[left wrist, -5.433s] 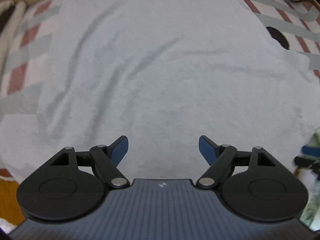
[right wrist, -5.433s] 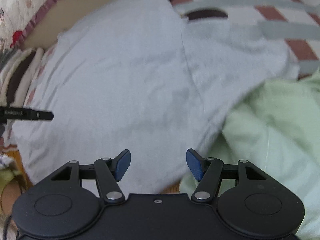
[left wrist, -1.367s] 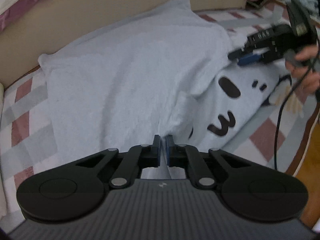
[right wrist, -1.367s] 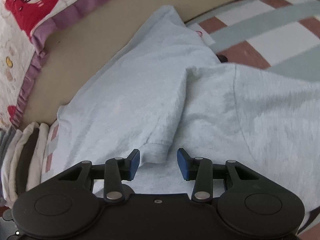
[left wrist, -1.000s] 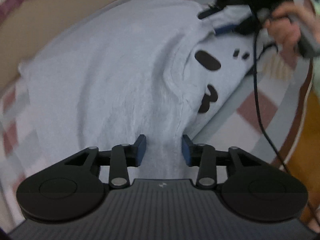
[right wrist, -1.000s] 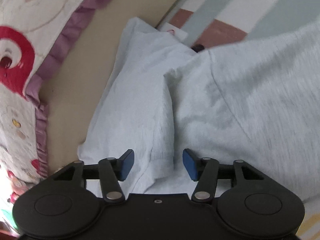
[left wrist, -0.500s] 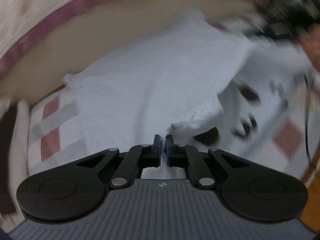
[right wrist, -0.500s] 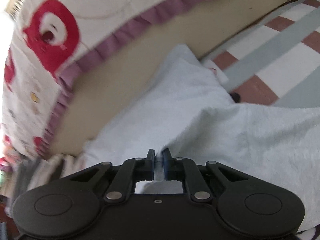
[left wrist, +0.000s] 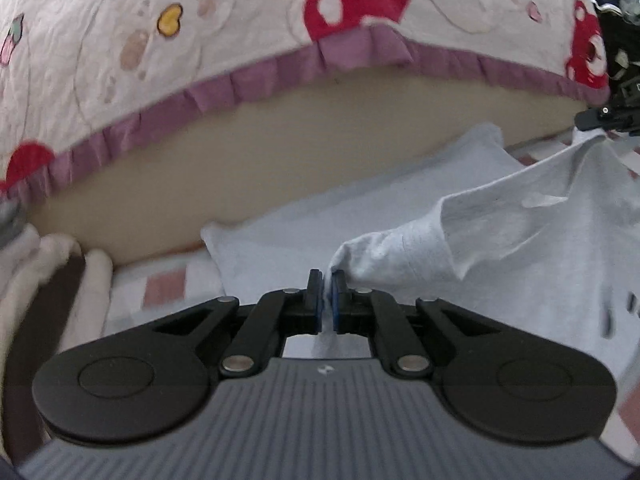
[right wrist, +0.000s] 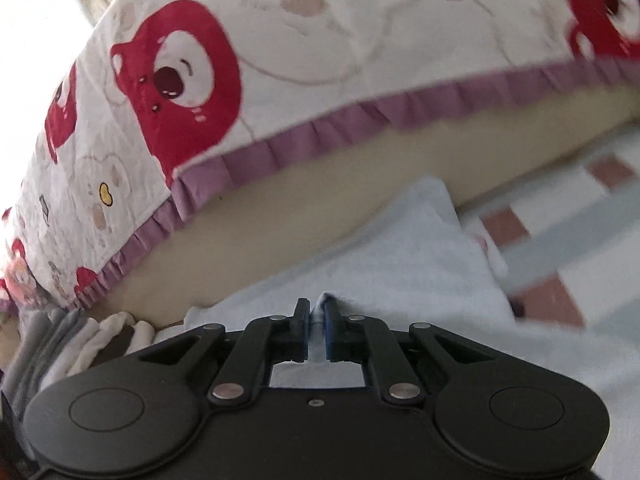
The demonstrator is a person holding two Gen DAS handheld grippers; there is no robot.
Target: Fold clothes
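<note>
A pale blue T-shirt (left wrist: 500,248) lies on a checked mat, its near side lifted into a ridge. My left gripper (left wrist: 327,280) is shut on a bunched corner of that fabric, which rises to the right towards the other gripper's black tip (left wrist: 600,118). In the right wrist view the same T-shirt (right wrist: 400,264) spreads ahead. My right gripper (right wrist: 316,308) has a fold of it pinched between its blue pads, and its jaws are closing further. Dark print marks (left wrist: 612,316) show on the shirt's right part.
A quilt (left wrist: 240,40) with red bear prints and a purple frill hangs over a beige mattress side (left wrist: 280,152) just behind the shirt. Folded cream and brown cloths (left wrist: 48,272) are stacked at the left. The pink, grey and white checked mat (right wrist: 560,248) extends right.
Both grippers went from open around shirt folds to shut on them. Both have lifted and tipped up, so the quilt now fills the upper views and the shirt's edge is raised.
</note>
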